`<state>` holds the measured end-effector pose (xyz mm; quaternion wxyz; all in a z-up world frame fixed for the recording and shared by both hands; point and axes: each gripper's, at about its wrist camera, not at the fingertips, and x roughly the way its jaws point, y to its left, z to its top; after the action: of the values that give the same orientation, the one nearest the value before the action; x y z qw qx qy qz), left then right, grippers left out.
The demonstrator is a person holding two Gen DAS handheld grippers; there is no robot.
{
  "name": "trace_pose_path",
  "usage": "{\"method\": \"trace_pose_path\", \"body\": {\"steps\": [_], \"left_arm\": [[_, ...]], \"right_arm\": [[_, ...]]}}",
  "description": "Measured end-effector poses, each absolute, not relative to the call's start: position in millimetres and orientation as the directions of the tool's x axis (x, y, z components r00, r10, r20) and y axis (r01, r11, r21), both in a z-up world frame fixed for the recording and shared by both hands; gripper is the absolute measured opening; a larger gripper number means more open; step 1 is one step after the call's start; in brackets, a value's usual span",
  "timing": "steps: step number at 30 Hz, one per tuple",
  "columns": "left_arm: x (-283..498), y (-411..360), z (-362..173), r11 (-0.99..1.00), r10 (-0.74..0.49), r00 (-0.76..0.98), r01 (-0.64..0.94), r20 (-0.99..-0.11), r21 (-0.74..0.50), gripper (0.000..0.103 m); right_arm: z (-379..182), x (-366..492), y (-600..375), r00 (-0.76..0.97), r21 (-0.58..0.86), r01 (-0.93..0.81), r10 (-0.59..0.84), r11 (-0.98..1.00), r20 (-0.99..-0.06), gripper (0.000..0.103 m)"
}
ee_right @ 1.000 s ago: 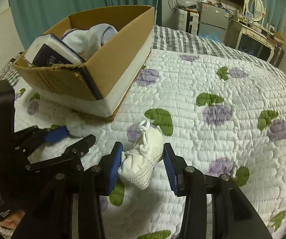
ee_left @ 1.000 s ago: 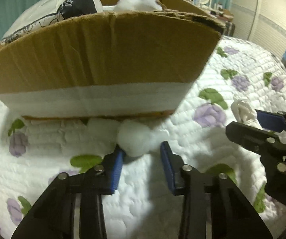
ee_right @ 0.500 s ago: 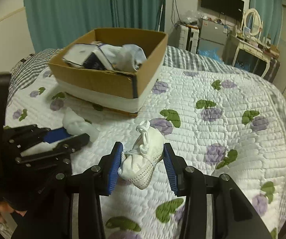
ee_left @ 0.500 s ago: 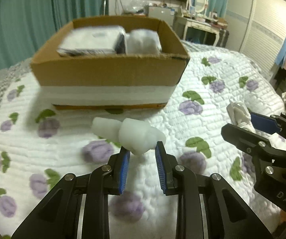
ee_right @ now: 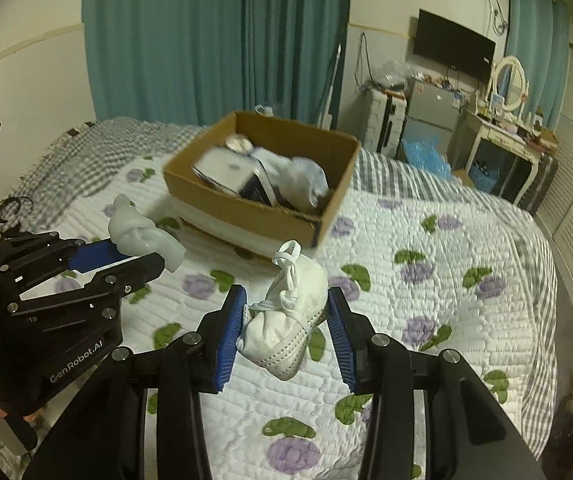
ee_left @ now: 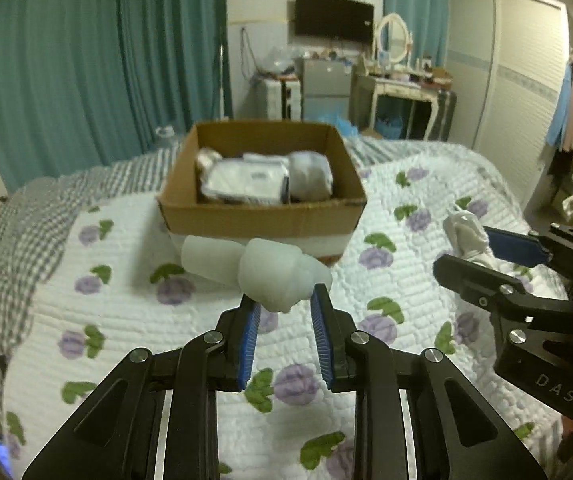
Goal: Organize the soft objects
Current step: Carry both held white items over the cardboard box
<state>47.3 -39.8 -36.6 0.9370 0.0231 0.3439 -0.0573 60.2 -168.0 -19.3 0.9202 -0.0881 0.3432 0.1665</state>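
Pinching a white plush lump (ee_left: 282, 276) at its tips, the left claw (ee_left: 284, 320) hung above the quilt (ee_left: 134, 320); the right claw (ee_right: 286, 328) clamped a white baby shoe (ee_right: 290, 312) between its pads.

An open brown cardboard box (ee_left: 262, 216) is set on a white quilted bedspread with purple flowers (ee_left: 134, 320), toward the far side of the bed. Within the box, a flat white packet (ee_left: 246, 180) is placed left of a white bundled cloth (ee_left: 312, 176); a further item behind the packet cannot be identified through blur. Behind the bed, teal curtains (ee_left: 86, 60) are hung at left and a white dressing table (ee_left: 398, 92) is positioned at right.
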Motion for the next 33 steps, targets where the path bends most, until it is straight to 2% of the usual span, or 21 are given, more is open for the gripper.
{"method": "trace_pose_path", "body": {"steps": [9,18,25,29,33], "left_arm": [[42.4,-30.5,13.4,0.989,-0.105,0.821,0.146,-0.561,0.028,0.025],[93.9,-17.4,34.8,0.989,-0.115,0.843,0.147,-0.525,0.020,0.025],[160.7,-6.2,25.0,0.992,-0.073,0.841,0.117,-0.536,0.048,0.025],[197.9,-0.2,10.1,0.992,-0.089,0.833,0.121,-0.546,0.023,0.026],[232.1,-2.5,-10.9,0.990,-0.061,0.824,0.121,-0.564,0.069,0.026]], "right_arm": [[30.8,59.8,-153.9,0.751,-0.054,-0.410,0.304,0.911,-0.586,0.041],[66.0,102.9,-144.0,0.780,-0.068,-0.424,0.326,0.903,-0.534,0.041],[63.0,158.3,-132.9,0.781,-0.066,-0.419,0.323,0.906,-0.535,0.041],[50.2,197.3,-123.8,0.772,-0.062,-0.417,0.317,0.907,-0.551,0.041],[30.8,237.4,-118.4,0.759,-0.050,-0.407,0.308,0.912,-0.574,0.041]]}}
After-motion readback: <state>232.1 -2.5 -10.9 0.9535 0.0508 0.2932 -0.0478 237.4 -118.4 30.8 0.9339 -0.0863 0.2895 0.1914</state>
